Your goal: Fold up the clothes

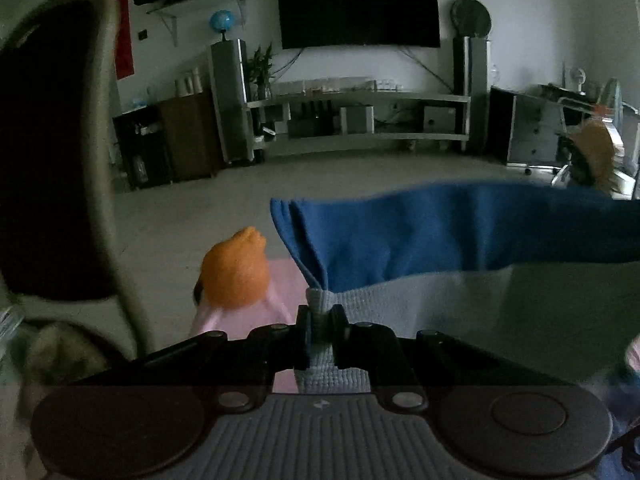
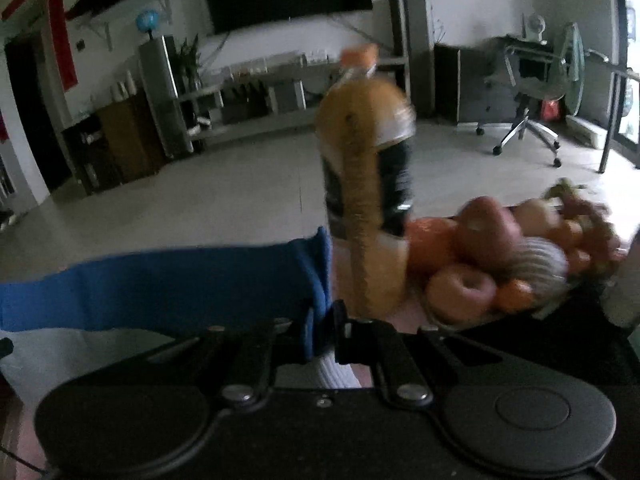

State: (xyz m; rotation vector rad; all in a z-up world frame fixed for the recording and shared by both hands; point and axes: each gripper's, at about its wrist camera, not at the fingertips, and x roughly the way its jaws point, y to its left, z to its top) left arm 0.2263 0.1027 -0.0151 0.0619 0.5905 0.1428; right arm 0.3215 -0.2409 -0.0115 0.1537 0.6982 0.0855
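A blue and white garment (image 1: 440, 236) hangs stretched in the air between my two grippers. My left gripper (image 1: 322, 320) is shut on its white ribbed edge, with the blue part running off to the right. My right gripper (image 2: 322, 328) is shut on the garment's other end (image 2: 168, 284), blue above and white below, which runs off to the left. The lower part of the garment is hidden behind the gripper bodies.
An orange fruit (image 1: 236, 268) lies on a pink cloth (image 1: 280, 284) just left of my left gripper. A tall orange drink bottle (image 2: 364, 168) stands close ahead of my right gripper. A basket of fruit and doughnuts (image 2: 500, 256) sits to its right. A dark chair back (image 1: 52, 152) rises at left.
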